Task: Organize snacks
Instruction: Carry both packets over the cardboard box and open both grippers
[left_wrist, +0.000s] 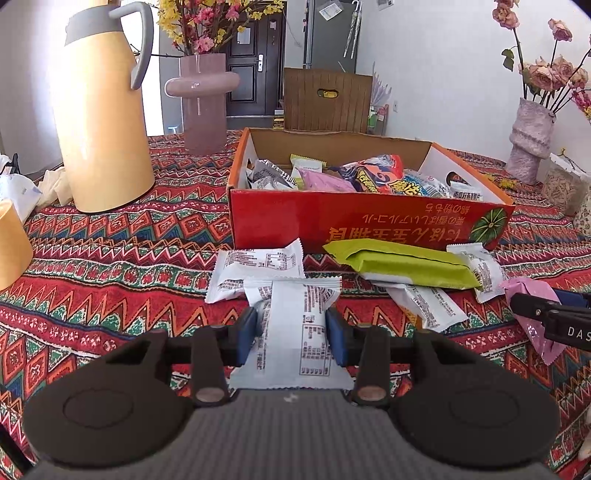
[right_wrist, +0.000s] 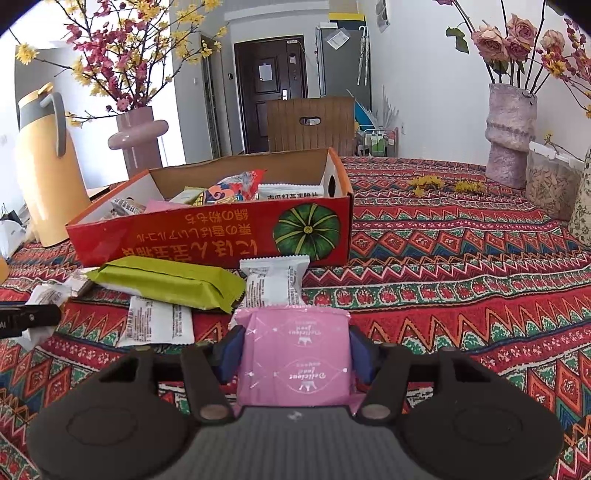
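A white snack packet (left_wrist: 291, 332) is being gripped by the left gripper (left_wrist: 291, 338), its blue pads (left_wrist: 246, 334) pressing on the packet's two long sides while the packet's far end is sticking out past the fingertips, above the patterned tablecloth (left_wrist: 110, 258). A pink snack packet (right_wrist: 295, 354) is being held in the same way by the right gripper (right_wrist: 295, 354), the jaws set narrow against the wrapper's edges. In the left wrist view that pink packet is also being shown at the right edge, clamped in the dark tip of the other tool. Ahead of both grippers, an open red cardboard box (left_wrist: 369, 218) is standing on the cloth, and it is being filled with mixed snacks in white, pink, blue and orange wrappers. Just in front of the box's printed wall, more loose snacks are lying on the cloth: a long green packet (left_wrist: 406, 264) resting across several white packets (left_wrist: 258, 267). To the left of the box, a yellow thermos jug (left_wrist: 103, 110) and a mauve vase (left_wrist: 203, 99) with blossom branches are standing; a textured vase of roses (right_wrist: 508, 133) is standing well apart, at the far right.
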